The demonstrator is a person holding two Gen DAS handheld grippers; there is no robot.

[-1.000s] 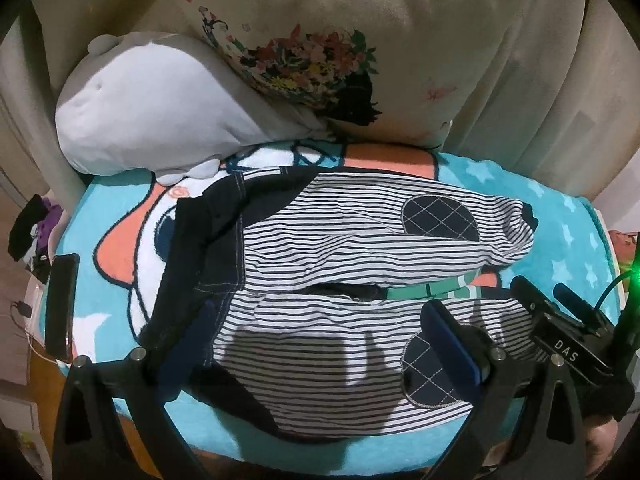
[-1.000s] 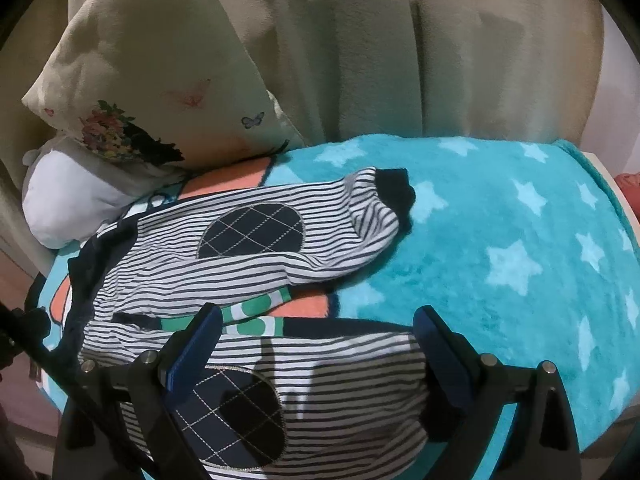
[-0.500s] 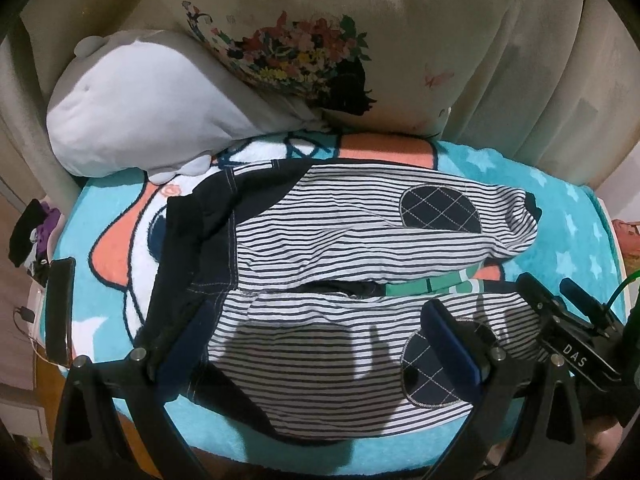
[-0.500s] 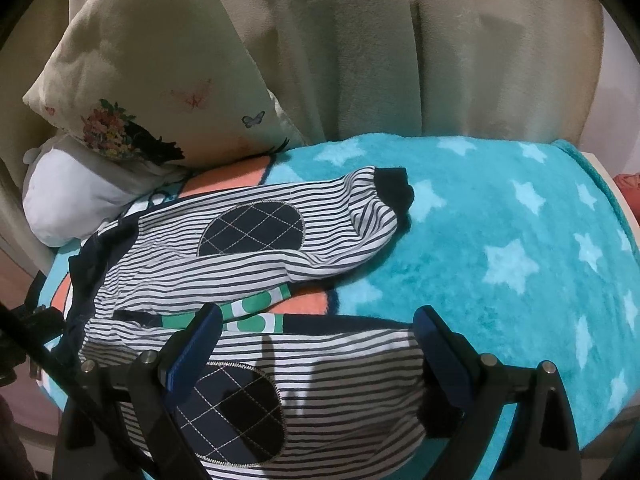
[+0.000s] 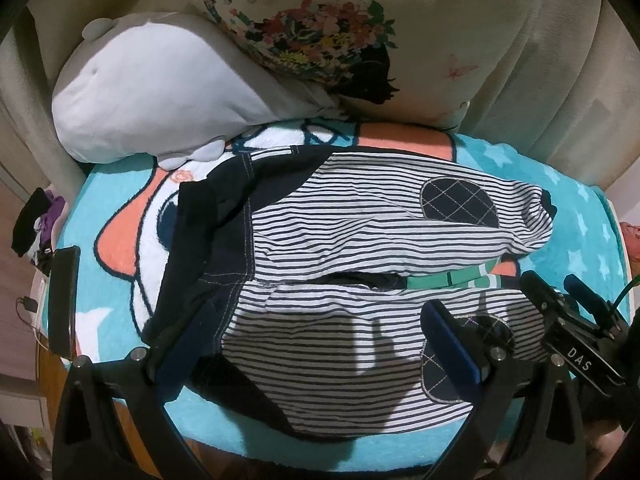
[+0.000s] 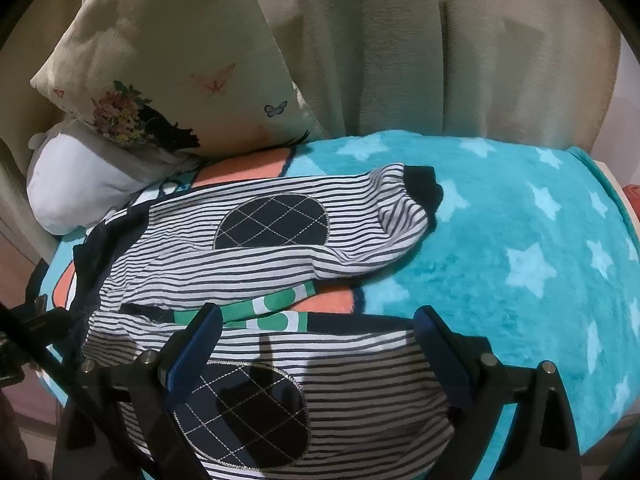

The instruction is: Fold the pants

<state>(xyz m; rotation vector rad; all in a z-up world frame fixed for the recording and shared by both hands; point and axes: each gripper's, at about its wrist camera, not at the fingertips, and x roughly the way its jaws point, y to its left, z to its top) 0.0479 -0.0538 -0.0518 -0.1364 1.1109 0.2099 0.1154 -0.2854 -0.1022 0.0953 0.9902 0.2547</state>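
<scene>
Striped navy-and-white pants (image 5: 360, 264) with a dark waistband at the left and quilted navy knee patches lie flat on a teal star blanket (image 6: 520, 248). Both legs point right, the far leg (image 6: 280, 232) above the near leg (image 6: 320, 392). My left gripper (image 5: 312, 344) hovers open over the near leg close to the waist, nothing between its blue pads. My right gripper (image 6: 316, 340) hangs open above the near leg's knee patch (image 6: 244, 412), holding nothing. In the left wrist view the right gripper's body (image 5: 572, 340) shows at the right edge.
A floral cushion (image 5: 360, 32) and a grey-white plush (image 5: 152, 92) lean at the back. Cream curtains (image 6: 440, 48) hang behind. The blanket's near edge drops off just below the pants; wooden floor and small items (image 5: 36, 224) lie at the left.
Both grippers have eased slightly forward and down over the near leg, so the pants look a little larger. The pants have not moved and both grippers stay open.
</scene>
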